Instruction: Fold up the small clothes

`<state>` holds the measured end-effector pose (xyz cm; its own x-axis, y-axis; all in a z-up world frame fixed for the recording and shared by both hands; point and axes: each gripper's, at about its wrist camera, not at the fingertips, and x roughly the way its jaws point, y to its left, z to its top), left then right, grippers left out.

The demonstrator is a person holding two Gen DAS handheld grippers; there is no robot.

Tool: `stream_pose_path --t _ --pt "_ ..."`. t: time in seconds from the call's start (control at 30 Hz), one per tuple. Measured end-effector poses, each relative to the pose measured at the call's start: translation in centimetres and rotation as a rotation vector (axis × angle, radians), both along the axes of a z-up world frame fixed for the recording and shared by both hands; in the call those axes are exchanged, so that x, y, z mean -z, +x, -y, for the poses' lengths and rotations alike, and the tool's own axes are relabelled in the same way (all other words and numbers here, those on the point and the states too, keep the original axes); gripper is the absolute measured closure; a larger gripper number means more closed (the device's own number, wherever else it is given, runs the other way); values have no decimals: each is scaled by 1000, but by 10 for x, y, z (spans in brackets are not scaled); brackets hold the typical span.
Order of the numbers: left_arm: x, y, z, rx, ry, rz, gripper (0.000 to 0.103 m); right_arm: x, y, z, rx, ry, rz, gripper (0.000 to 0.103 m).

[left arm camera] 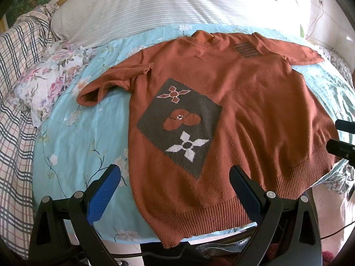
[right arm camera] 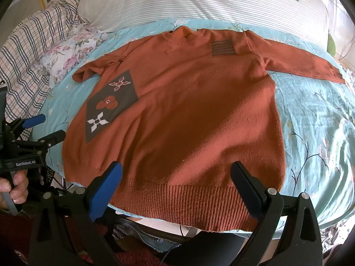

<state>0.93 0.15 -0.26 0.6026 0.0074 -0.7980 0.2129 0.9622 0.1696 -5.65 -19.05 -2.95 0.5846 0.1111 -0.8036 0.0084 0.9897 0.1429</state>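
1. You had a rust-orange knitted sweater [left arm camera: 244, 102] spread flat, front side up, on a light blue floral bedsheet [left arm camera: 73, 133], with its collar at the far end and its ribbed hem at the near edge of the bed.
2. A dark grey patch [left arm camera: 182, 122] with three flower shapes sat on the left part of the sweater's front, and a small striped patch [left arm camera: 246, 48] lay near the far right shoulder.
3. The left sleeve [left arm camera: 106, 86] was bunched and doubled over itself, while the right sleeve [right arm camera: 299, 62] stretched straight out to the right.
4. Your left gripper [left arm camera: 175, 186] hung just above the near left hem, its blue-padded fingers [left arm camera: 104, 195] spread wide apart and gripping nothing.
5. Your right gripper [right arm camera: 176, 186] hovered over the near middle of the hem, its fingers equally wide apart and empty.
6. In the right wrist view, your left hand [right arm camera: 15, 186] showed at the near left, wrapped around the left gripper's handle.
7. Beyond the sweater lay a white striped pillow [right arm camera: 199, 2], with a plaid blanket [left arm camera: 20, 93] and a floral cloth [left arm camera: 53, 75] to the far left.
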Motion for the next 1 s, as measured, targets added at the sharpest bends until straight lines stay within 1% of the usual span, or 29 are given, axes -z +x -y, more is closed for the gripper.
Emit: stream_pose_path --t 0.17,0.3,0.43,0.5,0.53,0.57,0.6,0.63,0.73,0.8,0.87,0.9,0.93,0.97,1.0 --pt "0 1 2 1 11 5 4 0 5 7 3 16 -6 5" --pt "1 3 5 5 -5 -5 4 5 9 10 9 24 -33 5" --pt "4 4 7 11 -22 -26 4 9 7 9 13 2 -58 5" --pt "6 6 8 14 -12 -31 4 13 10 13 23 4 -59 5" --pt "7 7 9 17 -12 -31 4 12 9 14 24 11 -19 5" --pt "8 8 9 23 -19 -39 4 14 10 18 33 17 -15 5" --pt "9 9 9 25 -13 -28 4 15 11 21 38 12 -48 5" --pt "11 11 9 27 -21 -33 4 15 13 26 43 24 -59 5" --pt "14 18 8 23 -45 -56 4 17 20 50 88 85 -42 5" --pt "15 24 8 18 -47 -76 4 21 26 76 142 179 -8 5" --pt "16 31 10 16 -54 -86 4 21 31 102 198 187 13 5" --pt "17 34 10 13 -52 -122 4 21 35 120 239 198 32 5" --pt "18 36 11 15 -48 -119 4 21 39 134 267 210 47 5" --pt "20 40 14 17 -42 -123 4 20 44 157 317 222 72 5" --pt "21 43 16 16 -20 -113 4 20 48 173 346 245 101 6"
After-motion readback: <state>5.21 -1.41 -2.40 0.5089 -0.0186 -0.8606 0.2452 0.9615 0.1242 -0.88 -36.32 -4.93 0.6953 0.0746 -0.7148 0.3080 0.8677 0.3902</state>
